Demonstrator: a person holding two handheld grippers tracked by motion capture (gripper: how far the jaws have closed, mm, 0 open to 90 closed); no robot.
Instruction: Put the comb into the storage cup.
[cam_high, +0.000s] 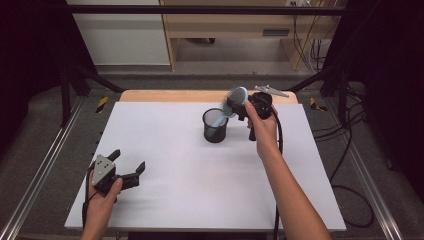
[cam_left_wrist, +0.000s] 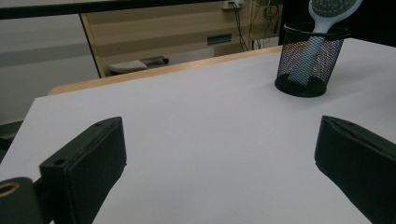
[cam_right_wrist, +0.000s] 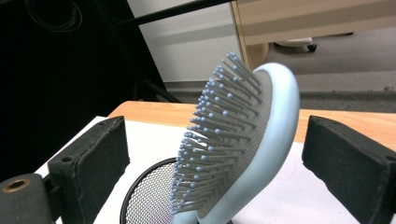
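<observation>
Even, soft overhead light falls on the matte white rectangular tabletop (cam_high: 200, 165), which reads bright without glare. Beyond the table edges, at nine and three o'clock, the high view sinks into near black. Shadows are faint and diffuse. In both gripper views the near black jaws are soft-focused. All frames look slightly grainy.

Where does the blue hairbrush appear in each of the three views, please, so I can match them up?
High view: the hairbrush is right of centre, towards the far edge of the table, its handle in the mesh cup.
Left gripper view: top right, leaning out of the cup.
Right gripper view: centre, between the open jaws of the right gripper, bristles facing left.
Shared landmark: the mesh cup.
</observation>
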